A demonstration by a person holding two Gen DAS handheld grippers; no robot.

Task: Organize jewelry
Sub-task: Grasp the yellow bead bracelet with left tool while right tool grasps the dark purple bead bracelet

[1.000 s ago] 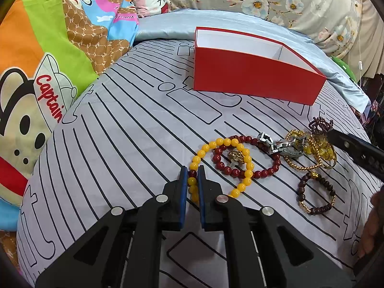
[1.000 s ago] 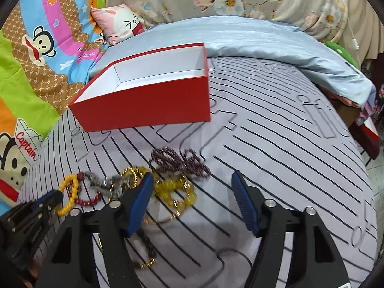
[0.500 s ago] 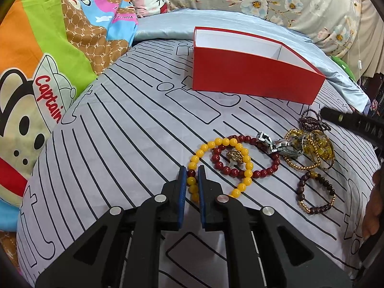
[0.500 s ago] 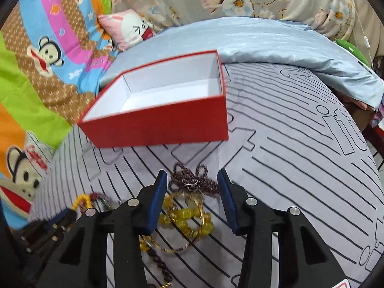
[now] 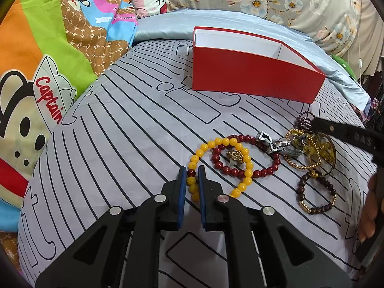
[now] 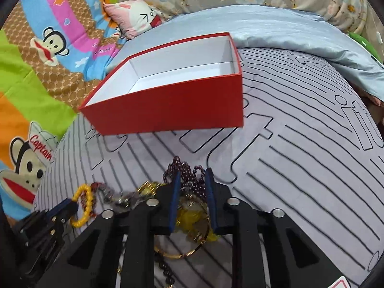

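An open red box (image 5: 252,76) with a white inside stands on the striped grey bedspread (image 5: 120,144). In front of it lies a heap of jewelry. My left gripper (image 5: 192,171) is shut on the near side of a yellow bead bracelet (image 5: 247,165), which overlaps a dark red bead bracelet (image 5: 240,171). My right gripper (image 6: 193,175) is closing, and a dark purple bead string (image 6: 186,168) is bunched between its blue pads, touching both. Under it lie a gold ring and yellow beads (image 6: 192,216). The red box (image 6: 168,105) stands just beyond.
A silver chain (image 5: 271,144), a gold and yellow tangle (image 5: 316,148) and a brown bead bracelet (image 5: 314,192) lie right of the yellow one. A cartoon quilt (image 5: 48,60) borders the left, a blue pillow (image 5: 168,26) the back. A hand (image 5: 369,216) shows at the right edge.
My right gripper's jaws came together from wide apart and moved forward over the heap onto the purple bead string. The left gripper kept still on the yellow bracelet.
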